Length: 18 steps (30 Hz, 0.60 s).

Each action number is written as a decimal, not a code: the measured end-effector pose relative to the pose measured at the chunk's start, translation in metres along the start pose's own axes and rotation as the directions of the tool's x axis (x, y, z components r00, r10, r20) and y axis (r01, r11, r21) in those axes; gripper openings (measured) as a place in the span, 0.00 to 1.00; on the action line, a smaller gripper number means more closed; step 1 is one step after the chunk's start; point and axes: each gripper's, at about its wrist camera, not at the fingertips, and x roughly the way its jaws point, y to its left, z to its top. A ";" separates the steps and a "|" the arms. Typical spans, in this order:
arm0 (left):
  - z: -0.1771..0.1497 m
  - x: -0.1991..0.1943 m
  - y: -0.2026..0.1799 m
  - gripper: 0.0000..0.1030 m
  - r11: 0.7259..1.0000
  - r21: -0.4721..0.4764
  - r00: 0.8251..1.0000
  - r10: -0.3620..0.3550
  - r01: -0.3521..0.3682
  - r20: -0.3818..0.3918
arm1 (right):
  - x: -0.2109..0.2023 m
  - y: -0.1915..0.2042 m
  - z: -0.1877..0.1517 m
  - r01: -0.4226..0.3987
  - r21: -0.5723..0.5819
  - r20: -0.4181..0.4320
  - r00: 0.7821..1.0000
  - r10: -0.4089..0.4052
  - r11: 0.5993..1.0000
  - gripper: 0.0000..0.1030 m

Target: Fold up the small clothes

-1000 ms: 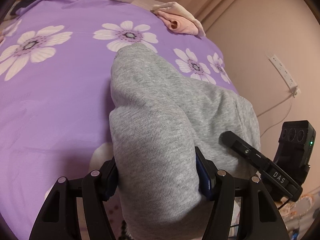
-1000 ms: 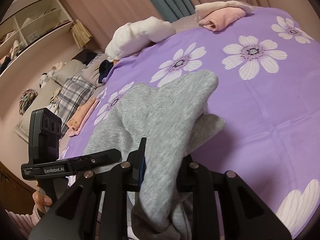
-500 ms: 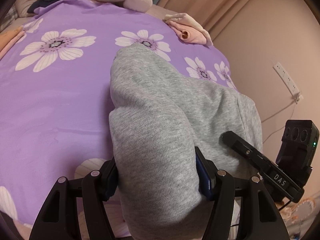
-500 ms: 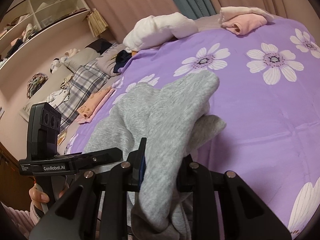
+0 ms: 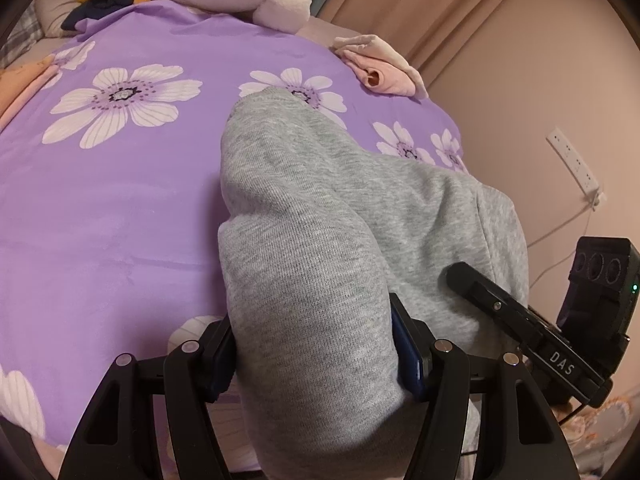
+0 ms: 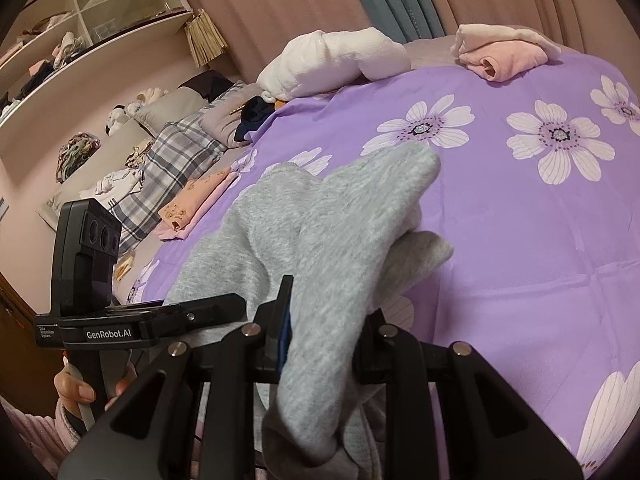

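Both your left tongs [image 5: 316,354] and right tongs [image 6: 324,336] stay clamped on the grey sweatpants [image 5: 320,216] – their far end lying on the purple floral bedspread [image 5: 100,208] – and you've carried them further onto the bed, so the fold is underway, not yet laid.

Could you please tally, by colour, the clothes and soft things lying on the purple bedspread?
Grey: 1, the sweatpants, clamped by both the left hand-held gripper and right hand-held gripper.
Pink: 1, a rolled garment.
White: 1, a fluffy bundle.
Peach: 1, a folded top.
Total: 4
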 end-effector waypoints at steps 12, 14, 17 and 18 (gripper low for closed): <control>0.002 -0.001 0.006 0.63 1.000 -0.014 1.000 0.000 0.000 0.006 | 0.005 0.005 0.002 0.006 -0.009 -0.006 1.000 -0.006 1.000 0.23; 0.002 -0.001 0.007 0.63 1.000 -0.017 1.000 0.003 -0.003 0.007 | 0.007 0.005 0.003 0.006 -0.009 -0.007 1.000 -0.006 1.000 0.23; 0.003 0.000 0.009 0.63 1.000 -0.023 1.000 0.006 -0.006 0.006 | 0.011 0.007 0.004 0.005 -0.010 -0.010 1.000 -0.005 1.000 0.23; 0.004 0.000 0.010 0.63 1.000 -0.024 1.000 0.006 -0.006 0.006 | 0.013 0.008 0.005 0.004 -0.012 -0.009 1.000 -0.004 1.000 0.23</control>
